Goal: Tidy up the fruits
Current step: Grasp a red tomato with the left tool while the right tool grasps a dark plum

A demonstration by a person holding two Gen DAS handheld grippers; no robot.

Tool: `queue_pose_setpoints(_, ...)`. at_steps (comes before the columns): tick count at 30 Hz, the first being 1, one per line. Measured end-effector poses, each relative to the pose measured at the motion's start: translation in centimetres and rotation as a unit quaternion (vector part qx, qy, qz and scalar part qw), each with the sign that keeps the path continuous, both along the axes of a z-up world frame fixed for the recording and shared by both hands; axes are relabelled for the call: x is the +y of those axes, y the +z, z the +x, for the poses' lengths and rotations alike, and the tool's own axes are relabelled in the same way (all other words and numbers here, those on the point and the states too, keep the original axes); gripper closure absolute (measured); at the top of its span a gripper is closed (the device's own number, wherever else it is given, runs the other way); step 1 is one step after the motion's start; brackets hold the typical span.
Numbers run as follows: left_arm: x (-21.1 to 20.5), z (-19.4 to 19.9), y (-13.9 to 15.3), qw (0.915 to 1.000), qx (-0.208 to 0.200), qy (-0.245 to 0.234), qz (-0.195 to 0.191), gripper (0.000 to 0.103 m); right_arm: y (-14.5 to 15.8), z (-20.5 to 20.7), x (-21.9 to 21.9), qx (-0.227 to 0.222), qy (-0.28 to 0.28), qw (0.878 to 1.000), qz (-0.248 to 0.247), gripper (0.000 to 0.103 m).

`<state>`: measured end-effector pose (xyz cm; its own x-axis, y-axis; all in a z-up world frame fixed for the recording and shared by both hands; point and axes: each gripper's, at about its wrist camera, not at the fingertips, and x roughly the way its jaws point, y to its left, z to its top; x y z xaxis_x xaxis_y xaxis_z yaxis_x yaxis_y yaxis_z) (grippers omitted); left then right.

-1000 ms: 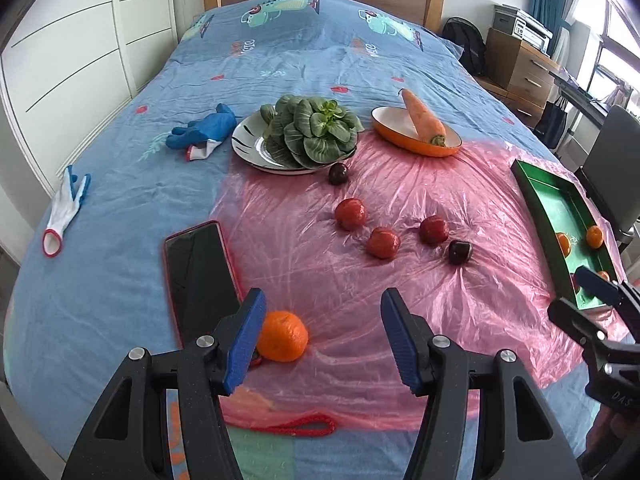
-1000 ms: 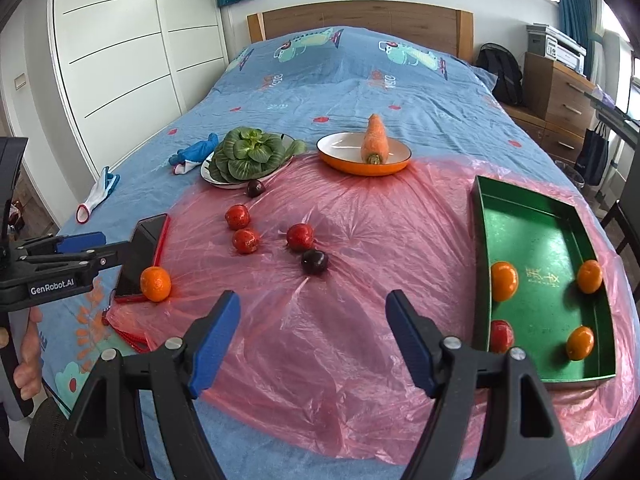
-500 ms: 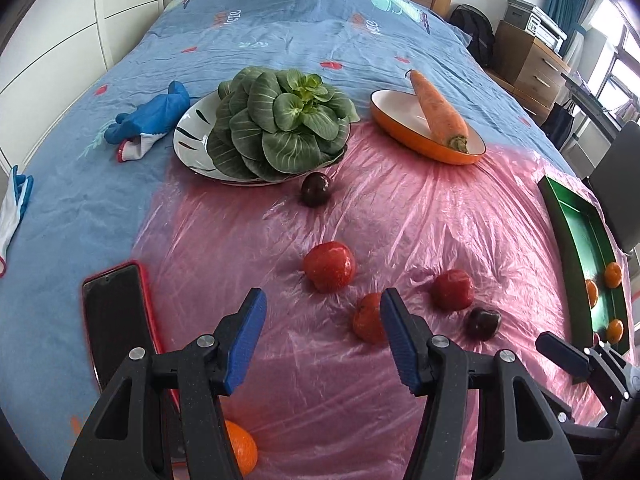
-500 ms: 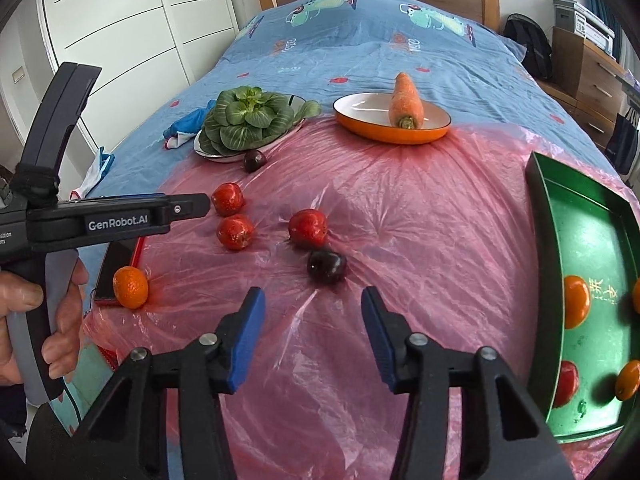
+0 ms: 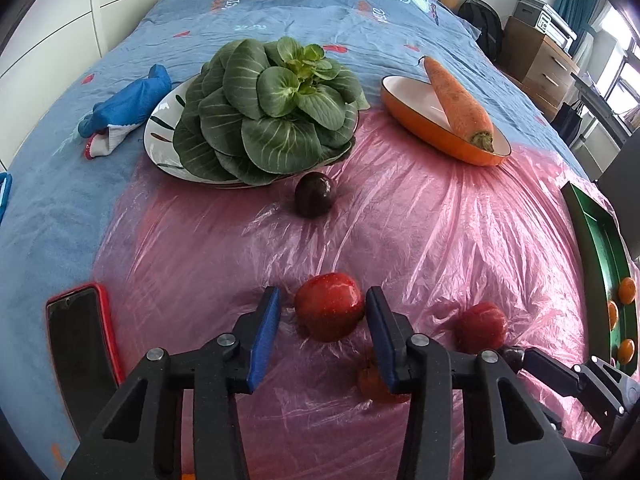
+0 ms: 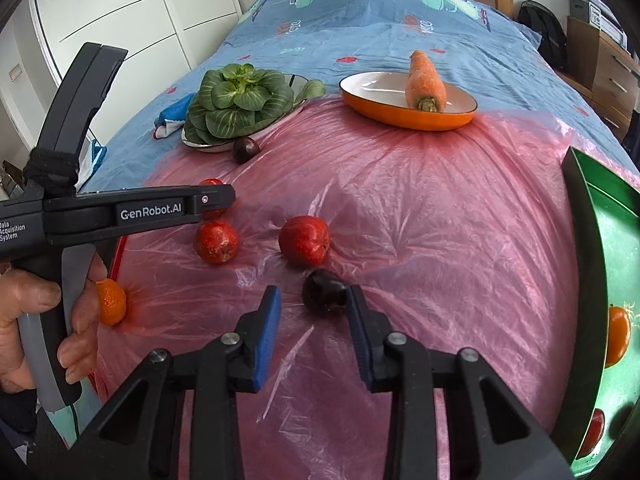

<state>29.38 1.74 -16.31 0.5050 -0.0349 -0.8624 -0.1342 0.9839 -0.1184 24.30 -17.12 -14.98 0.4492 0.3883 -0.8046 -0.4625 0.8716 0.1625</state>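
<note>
Closest in, the left hand-held gripper point(image 5: 320, 312) has just been closing, and a red fruit point(image 5: 329, 306) sits between its blue pads: the right pad touches it, the left pad shows a sliver of gap, so a grip cannot be called. The right hand-held gripper point(image 6: 314, 312) has also been closing, around a dark plum point(image 6: 323, 292), right pad against it, left pad clear. Both fruits lie on the pink plastic sheet point(image 6: 420, 220) over the bed point(image 6: 360, 28). Out right, the green tray point(image 6: 588, 248) holds an orange point(image 6: 618, 336) and a red fruit at its near corner point(image 6: 596, 426). Farther up, a white plate point(image 5: 160, 136) carries leafy greens point(image 5: 268, 108), with a second dark plum point(image 5: 314, 200) just in front, and an orange dish point(image 5: 408, 120) holds a carrot point(image 5: 460, 106).
</note>
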Motion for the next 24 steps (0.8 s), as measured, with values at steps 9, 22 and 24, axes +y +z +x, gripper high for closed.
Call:
queue_pose_setpoints(9,-0.1,0.3,-0.9,1.0000,-0.002,-0.004,-0.001,0.072,-1.2,0.9,-0.7,0.010,-0.011,1.000,-0.004,0.045)
queue_pose_setpoints(22,0.8,-1.3,0.2,0.9997,-0.022,-0.007,-0.010,0.074,-1.1,1.6,-1.6,0.023,-0.011,0.999,0.021,0.065)
queue_pose_setpoints(24,1.0,-1.8,0.6,0.9997,-0.024,-0.004,-0.007,0.074,-0.8,1.3,-1.7,0.019,-0.010,0.999,0.025,0.065)
